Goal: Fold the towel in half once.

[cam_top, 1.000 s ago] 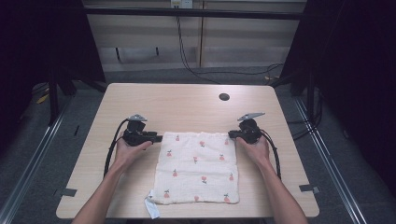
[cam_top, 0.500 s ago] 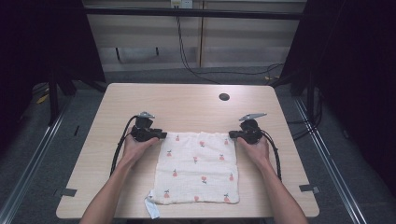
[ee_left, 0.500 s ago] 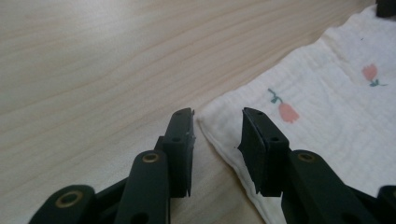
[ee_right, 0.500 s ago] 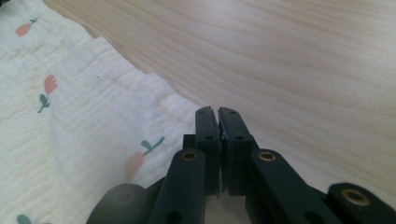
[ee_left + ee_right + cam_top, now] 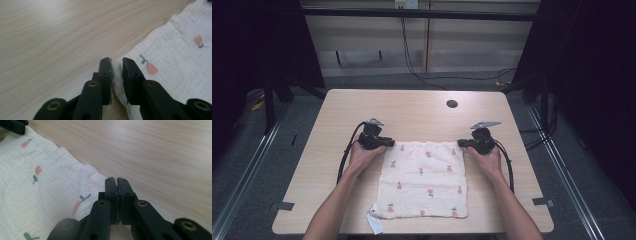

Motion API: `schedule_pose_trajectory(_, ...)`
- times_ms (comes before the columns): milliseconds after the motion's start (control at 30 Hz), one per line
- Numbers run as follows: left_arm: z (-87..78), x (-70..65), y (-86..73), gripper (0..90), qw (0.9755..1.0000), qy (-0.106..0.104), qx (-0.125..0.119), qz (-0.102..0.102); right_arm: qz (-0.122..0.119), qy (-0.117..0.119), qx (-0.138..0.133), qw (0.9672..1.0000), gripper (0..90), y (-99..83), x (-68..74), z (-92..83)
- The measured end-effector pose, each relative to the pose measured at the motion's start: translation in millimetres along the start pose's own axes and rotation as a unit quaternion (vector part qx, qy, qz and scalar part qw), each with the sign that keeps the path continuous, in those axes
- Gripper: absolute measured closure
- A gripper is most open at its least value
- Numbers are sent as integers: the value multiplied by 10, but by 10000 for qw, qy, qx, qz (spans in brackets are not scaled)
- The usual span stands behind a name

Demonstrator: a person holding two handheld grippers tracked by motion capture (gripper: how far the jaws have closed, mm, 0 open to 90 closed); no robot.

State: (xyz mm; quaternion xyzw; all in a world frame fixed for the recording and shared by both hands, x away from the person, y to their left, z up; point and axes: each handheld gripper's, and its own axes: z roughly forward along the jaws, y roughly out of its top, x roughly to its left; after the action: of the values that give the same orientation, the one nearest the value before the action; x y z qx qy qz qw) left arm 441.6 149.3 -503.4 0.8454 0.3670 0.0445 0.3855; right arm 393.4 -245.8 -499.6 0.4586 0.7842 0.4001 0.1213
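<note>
My white cloth with small red flowers (image 5: pixel 424 180) lying flat on the near half of the wooden table (image 5: pixel 422 107), my left gripper (image 5: pixel 116 65) at the cloth's far left corner, jaws slightly parted around its edge, my right gripper (image 5: pixel 116 182) at the cloth's far right corner, jaws pressed together on the fabric

High view sits above the person's side, facing forward and down, far enough to take in the whole table (image 5: pixel 422 107) with floor and back wall at frame top. Left gripper view rides low and very close, looking along its own jaws from frame bottom over the cloth (image 5: pixel 175 60) edge, bare tabletop filling upper left; right gripper view is equally close, cloth at left, wood at upper right. All three share the cloth's far edge; the left gripper (image 5: pixel 13 126) pokes into the right view's upper left corner.
</note>
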Motion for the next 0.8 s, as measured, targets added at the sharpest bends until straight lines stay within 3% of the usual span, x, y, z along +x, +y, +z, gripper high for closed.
schedule_pose_trajectory(100, -25, 19, -16, 851, 9999, -150, 70, -20, 56, 59, -22, 10000, 886, 11, 0, -16)
schedule_pose_trajectory(233, -49, 4, -40, 860, 9999, -162, 28, -19, 111, 110, -72, 9999, 887, 14, -11, -29)
schedule_pose_trajectory(433, -196, -53, 4, 859, 9987, -283, -375, -172, 206, 173, -327, 9991, 888, 75, -42, -154)
schedule_pose_trajectory(500, -264, -93, 11, 859, 9982, -240, -523, -158, 187, 195, -404, 9988, 888, 99, -26, -208)
schedule_pose_trajectory(600, -342, -143, 32, 859, 9983, -202, -547, -29, 114, 225, -483, 9985, 888, 139, 18, -275)
schedule_pose_trajectory(800, -498, -220, 36, 859, 9958, -320, -862, 23, 22, 248, -715, 9971, 889, 214, 88, -435)
